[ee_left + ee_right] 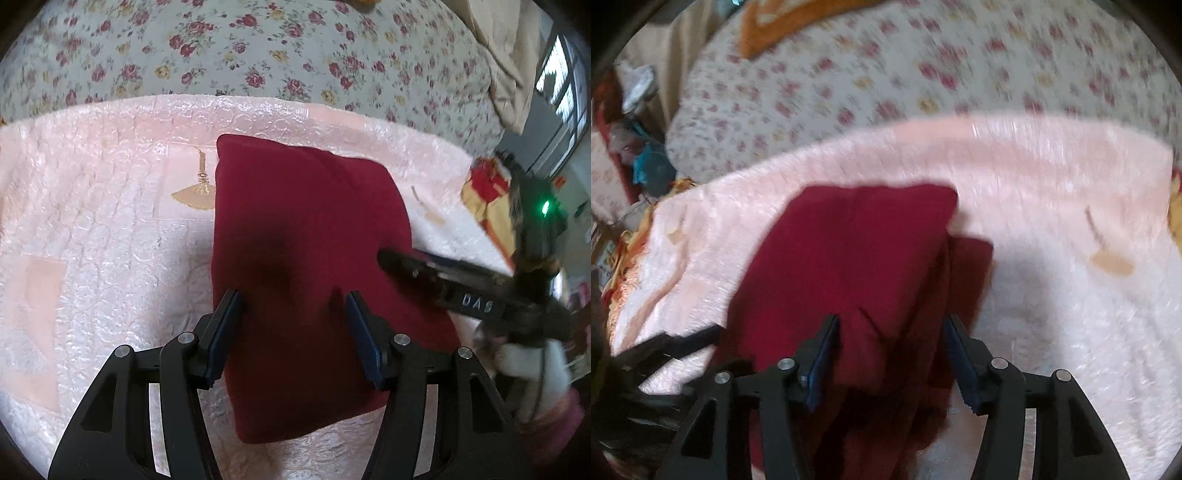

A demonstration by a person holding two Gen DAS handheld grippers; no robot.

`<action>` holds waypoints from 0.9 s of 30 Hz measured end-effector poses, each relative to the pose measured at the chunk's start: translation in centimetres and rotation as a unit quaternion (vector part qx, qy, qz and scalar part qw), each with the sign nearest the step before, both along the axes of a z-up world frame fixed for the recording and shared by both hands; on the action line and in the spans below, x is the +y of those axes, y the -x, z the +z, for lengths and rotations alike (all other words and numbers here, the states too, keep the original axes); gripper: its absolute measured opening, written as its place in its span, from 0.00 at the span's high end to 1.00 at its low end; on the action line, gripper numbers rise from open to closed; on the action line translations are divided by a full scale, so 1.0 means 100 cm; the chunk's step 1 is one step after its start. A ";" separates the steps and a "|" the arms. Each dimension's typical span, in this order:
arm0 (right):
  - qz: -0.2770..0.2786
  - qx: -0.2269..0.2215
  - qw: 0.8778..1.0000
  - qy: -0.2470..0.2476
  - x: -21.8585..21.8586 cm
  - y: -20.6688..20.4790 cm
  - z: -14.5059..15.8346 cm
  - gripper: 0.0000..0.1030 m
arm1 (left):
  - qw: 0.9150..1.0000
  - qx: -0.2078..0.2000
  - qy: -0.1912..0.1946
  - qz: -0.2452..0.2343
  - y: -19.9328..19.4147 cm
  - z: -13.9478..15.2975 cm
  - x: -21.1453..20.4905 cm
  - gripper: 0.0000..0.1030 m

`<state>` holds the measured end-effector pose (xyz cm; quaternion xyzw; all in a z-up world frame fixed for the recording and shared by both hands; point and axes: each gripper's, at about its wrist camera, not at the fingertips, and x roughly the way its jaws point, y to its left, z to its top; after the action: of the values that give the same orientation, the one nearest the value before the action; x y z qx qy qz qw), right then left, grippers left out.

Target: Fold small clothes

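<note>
Lower middle of the left wrist view: left gripper (293,334), fingers (225,334) spread a fair way apart, hanging over the near part of the dark red garment (306,236), nothing pinched. Same deal lower middle of the right wrist view: right gripper (890,356), blue pads apart, red cloth under the gap but no visible pinch. Can't tell for sure if either tip brushes the fabric.

Centre of both views: garment already down to a compact, thick rectangle on the pink quilted blanket (110,229). In the right view, one layer poking out past the right edge, so not perfectly squared. Probably at the tidy-up or last-fold stage.

To do it well, guessing: catch all layers at the near corners, not just the top one, lift both corners evenly, lay them onto the far edge, then flatten. Tuck that stray layer first or it bunches.

Right of the left view: right gripper again, blurred, over the garment's right side.

Top of the frame: floral bedspread (258,55) behind the blanket.
</note>
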<state>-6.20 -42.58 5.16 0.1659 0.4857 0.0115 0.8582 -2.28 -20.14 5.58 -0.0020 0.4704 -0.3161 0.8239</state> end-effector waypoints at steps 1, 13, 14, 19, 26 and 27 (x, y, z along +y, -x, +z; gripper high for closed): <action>-0.006 -0.005 1.000 -0.014 -0.005 0.003 -0.004 0.40 | 1.000 0.003 0.005 0.002 -0.004 0.000 0.003 0.43; -0.008 -0.008 0.996 -0.086 -0.022 0.003 -0.016 0.28 | 0.998 0.047 0.044 0.010 -0.030 -0.014 0.004 0.28; -0.004 -0.009 0.996 -0.088 -0.021 0.003 -0.016 0.27 | 0.998 0.048 0.042 0.008 -0.032 -0.016 0.004 0.27; 0.015 -0.017 0.994 -0.108 -0.022 -0.005 -0.020 0.25 | 0.997 0.059 0.041 0.005 -0.040 -0.027 0.000 0.24; 0.029 -0.024 0.991 -0.132 -0.023 -0.016 -0.027 0.23 | 0.995 0.081 0.052 -0.007 -0.049 -0.038 -0.004 0.22; 0.033 -0.025 0.991 -0.128 -0.021 -0.016 -0.027 0.29 | 0.996 0.077 0.050 -0.009 -0.048 -0.037 -0.004 0.25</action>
<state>-4.56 -44.68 2.49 0.2583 0.4639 0.1058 0.8408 2.54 -20.56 1.87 -0.0633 0.5162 -0.3456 0.7811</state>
